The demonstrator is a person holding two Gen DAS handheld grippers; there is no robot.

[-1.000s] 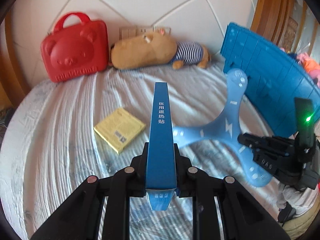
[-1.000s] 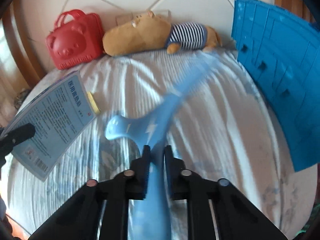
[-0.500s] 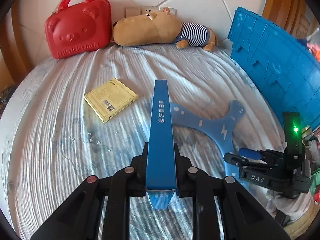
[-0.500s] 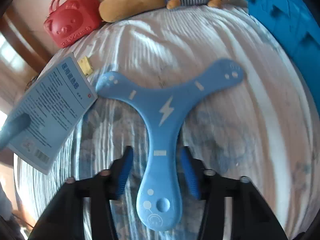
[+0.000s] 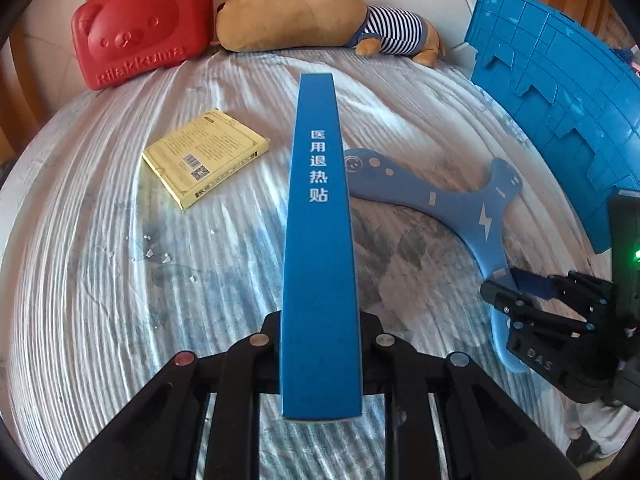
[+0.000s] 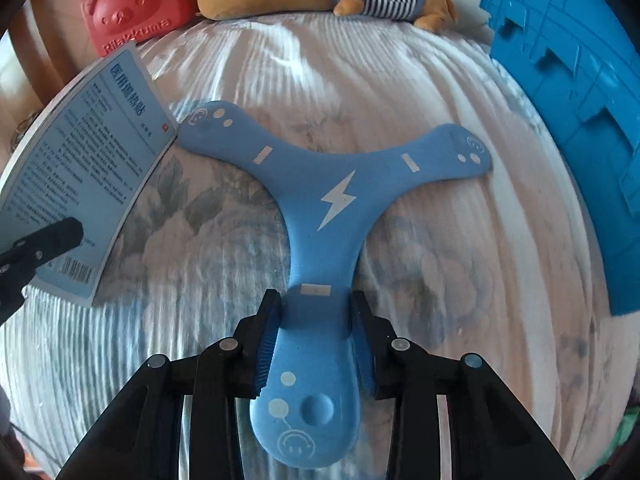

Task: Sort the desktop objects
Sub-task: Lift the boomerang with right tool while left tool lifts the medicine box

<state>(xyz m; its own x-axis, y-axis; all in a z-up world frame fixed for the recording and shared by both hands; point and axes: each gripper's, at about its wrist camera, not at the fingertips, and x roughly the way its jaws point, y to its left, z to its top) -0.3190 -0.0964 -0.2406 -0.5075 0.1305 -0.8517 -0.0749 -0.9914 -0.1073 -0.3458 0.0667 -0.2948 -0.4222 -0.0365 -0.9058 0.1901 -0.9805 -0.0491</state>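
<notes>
A flat blue three-armed boomerang (image 6: 328, 200) with a white lightning bolt lies on the striped bedsheet (image 6: 460, 280). My right gripper (image 6: 316, 328) straddles its near arm, with both pads against the arm's edges. From the left wrist view the boomerang (image 5: 452, 204) lies to the right, and the right gripper (image 5: 516, 292) sits over its near end. My left gripper (image 5: 320, 320) is shut on a long blue box (image 5: 318, 220) with white Chinese lettering, held edge-up above the sheet. The box's printed face (image 6: 92, 152) shows at the left of the right wrist view.
A thin yellow box (image 5: 204, 156) lies flat at centre-left of the sheet. Along the back wall stand a red bear-face case (image 5: 140, 28) and a brown plush in a striped shirt (image 5: 304, 20). A tall blue plastic crate (image 5: 560, 120) borders the right side.
The right gripper laid the boomerang flat on the sheet and opened wide. Its jaws have since narrowed onto the arm's edges. The left gripper kept hold of the blue box and tilted downward.
</notes>
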